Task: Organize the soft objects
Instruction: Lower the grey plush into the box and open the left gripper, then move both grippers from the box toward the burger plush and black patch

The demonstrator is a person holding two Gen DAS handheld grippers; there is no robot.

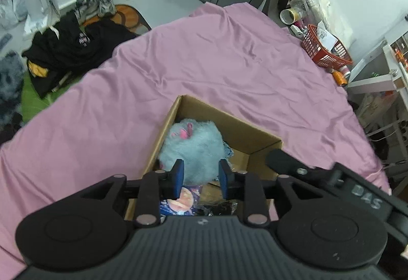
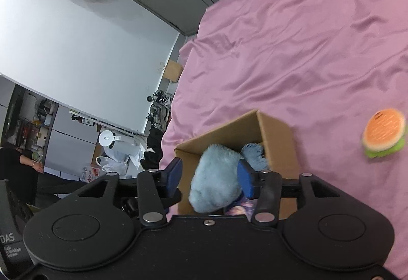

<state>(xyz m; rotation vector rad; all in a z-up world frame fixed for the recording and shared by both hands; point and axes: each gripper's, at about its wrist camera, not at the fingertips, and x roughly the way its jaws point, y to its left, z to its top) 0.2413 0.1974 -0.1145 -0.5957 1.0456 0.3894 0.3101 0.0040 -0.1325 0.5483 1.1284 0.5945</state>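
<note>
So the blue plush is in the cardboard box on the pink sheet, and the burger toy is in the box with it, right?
Not quite. The blue plush is in the box on the pink sheet, but the burger toy lies on the sheet outside the box, off to its side. The right wrist view shows it.

- Left gripper (image 1: 201,179) is tipped downward, its blue-padded fingers parted
- Right gripper (image 2: 210,178) is also angled down, its fingers spread wide, gripping nothing
</note>
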